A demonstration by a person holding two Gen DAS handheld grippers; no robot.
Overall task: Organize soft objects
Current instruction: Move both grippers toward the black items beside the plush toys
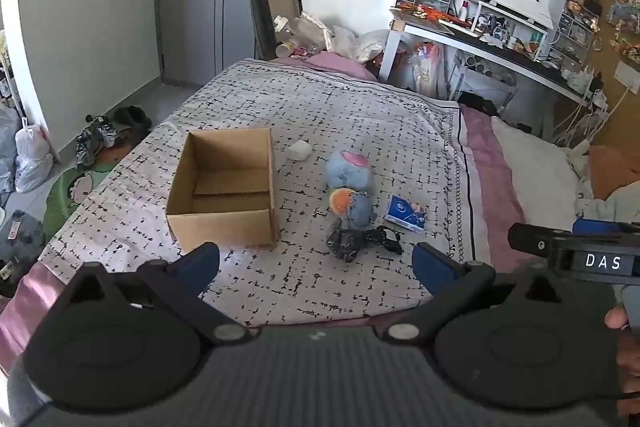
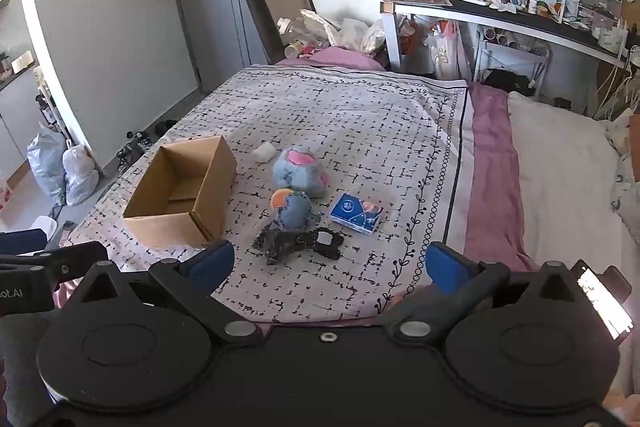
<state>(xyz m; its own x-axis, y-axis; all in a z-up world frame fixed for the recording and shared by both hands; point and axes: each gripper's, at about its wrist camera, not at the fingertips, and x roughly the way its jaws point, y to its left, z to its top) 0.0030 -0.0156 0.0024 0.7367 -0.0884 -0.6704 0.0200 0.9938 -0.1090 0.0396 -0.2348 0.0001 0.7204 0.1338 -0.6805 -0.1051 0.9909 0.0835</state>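
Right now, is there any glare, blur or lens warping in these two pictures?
Left wrist view: strong fisheye bending, the door and wall curve, corners go dark; the cardboard box is sharp. Right wrist view: same warping, plus a blown-out glare on the phone screen at the right edge; the blue plush toy is slightly soft.

A bed [image 1: 280, 99] carries all the items. An open box [image 1: 224, 187] stands upright on its left part, nothing visible inside. To the right of the box lie two plush toys: the larger plush toy [image 1: 349, 169] farther away, the smaller plush toy [image 1: 354, 207] just in front of it, touching. A small roll [image 1: 300, 149] lies behind, between the box and the larger toy. A tissue packet [image 1: 406, 213] lies right of the smaller toy. A crumpled bag [image 1: 344, 243] and a dark pouch [image 1: 386, 239] lie nearest, in front of the smaller toy.
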